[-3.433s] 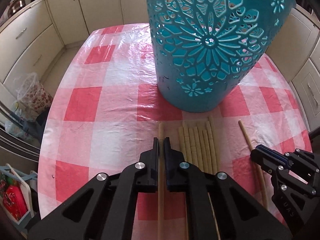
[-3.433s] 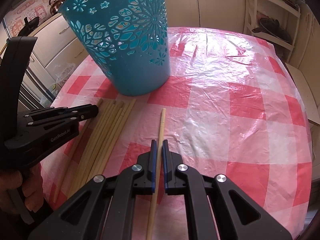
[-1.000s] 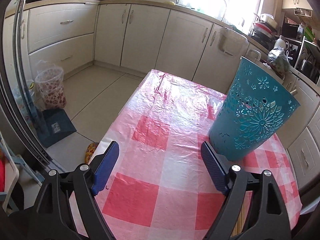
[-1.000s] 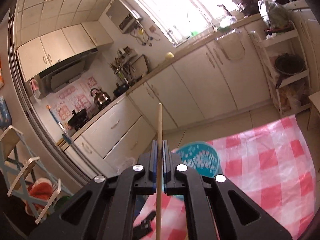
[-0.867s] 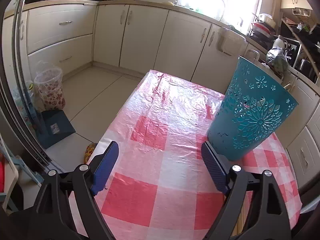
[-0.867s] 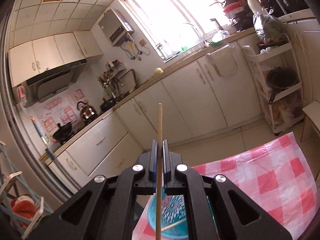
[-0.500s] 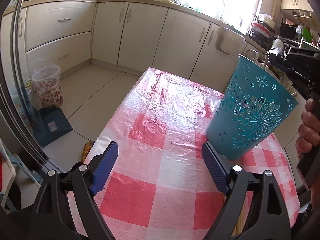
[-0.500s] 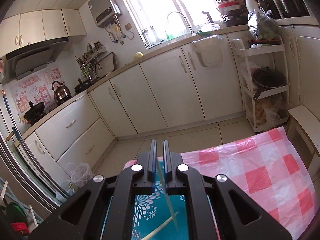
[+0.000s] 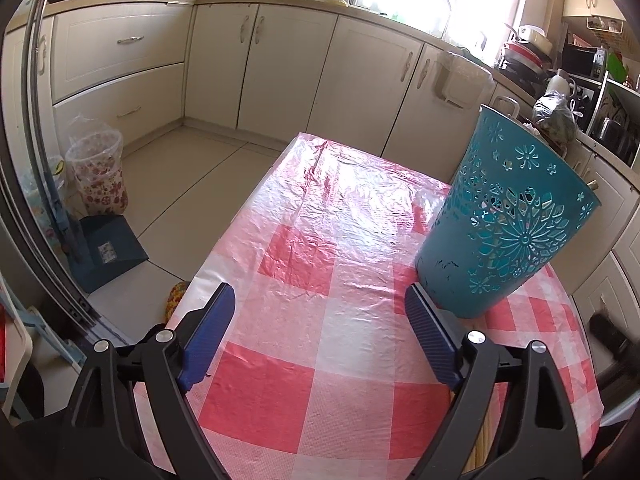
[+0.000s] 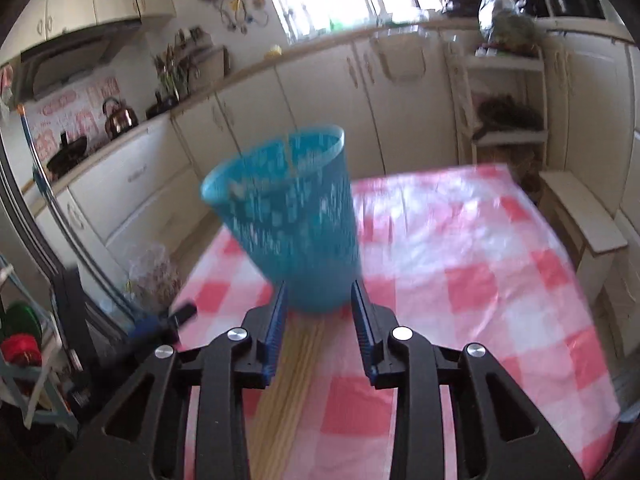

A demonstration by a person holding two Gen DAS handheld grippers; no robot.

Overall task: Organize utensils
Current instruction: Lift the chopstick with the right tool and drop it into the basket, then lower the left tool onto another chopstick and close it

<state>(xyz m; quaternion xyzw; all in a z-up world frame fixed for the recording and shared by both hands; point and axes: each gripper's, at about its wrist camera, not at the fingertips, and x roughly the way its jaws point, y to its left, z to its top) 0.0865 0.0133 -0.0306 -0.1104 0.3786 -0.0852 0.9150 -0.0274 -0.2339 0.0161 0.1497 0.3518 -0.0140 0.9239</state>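
A teal cut-out basket (image 9: 504,224) stands on the red-checked table (image 9: 320,248); it also shows, blurred, in the right wrist view (image 10: 292,220), with a wooden chopstick (image 10: 291,152) leaning inside at its far rim. Several loose wooden chopsticks (image 10: 288,380) lie on the cloth in front of the basket, below my right gripper (image 10: 320,328), which is open and empty. My left gripper (image 9: 320,332) is wide open and empty, held above the table left of the basket. A few chopstick ends (image 9: 484,440) show at its lower right.
Cream kitchen cabinets (image 9: 280,60) ring the room. A floral bin (image 9: 100,176) and a blue dustpan (image 9: 104,252) stand on the floor left of the table. A white shelf rack (image 10: 508,100) stands beyond the table's far right. The table edge (image 9: 224,240) drops off at left.
My right gripper opened and let its chopstick fall into the basket, then pulled back and tilted down toward the table. My left gripper stayed open and nearly still.
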